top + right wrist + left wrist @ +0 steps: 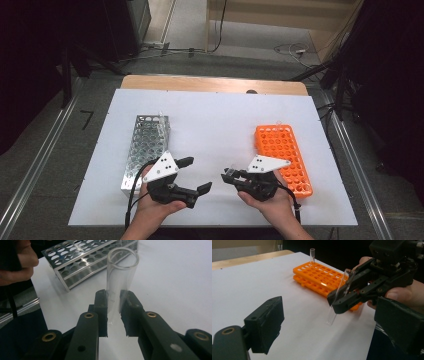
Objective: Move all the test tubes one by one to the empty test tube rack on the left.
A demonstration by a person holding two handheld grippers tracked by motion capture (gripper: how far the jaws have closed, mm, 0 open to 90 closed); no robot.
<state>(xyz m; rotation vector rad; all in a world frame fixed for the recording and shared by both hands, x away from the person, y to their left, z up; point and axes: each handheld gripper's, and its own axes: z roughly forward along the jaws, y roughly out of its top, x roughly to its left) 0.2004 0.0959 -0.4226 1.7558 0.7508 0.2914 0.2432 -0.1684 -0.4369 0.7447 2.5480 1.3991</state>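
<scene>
**Clear tube pinched over the white sheet**

White paper covers the table [215, 125], and around it we see grey floor and dark stands. Our thing of interest is a clear glass test tube [119, 277], open-mouthed, round-bottomed and empty. It sits near the table's 5 o'clock edge, clamped in the right gripper [231, 176], whose jaws are narrowed on the tube's middle. In the left gripper view we see the tube tilted, its lower end hanging just above the paper, apart from it. An orange rack [284, 157] lies at 3 o'clock, beside the right hand [267, 200]; that same view shows a second tube [312, 256] upright in its far corner. At 9 o'clock lies a metal rack [145, 147]. We see the left gripper [194, 175] spread wide, holding nothing, at 7 o'clock.
</scene>
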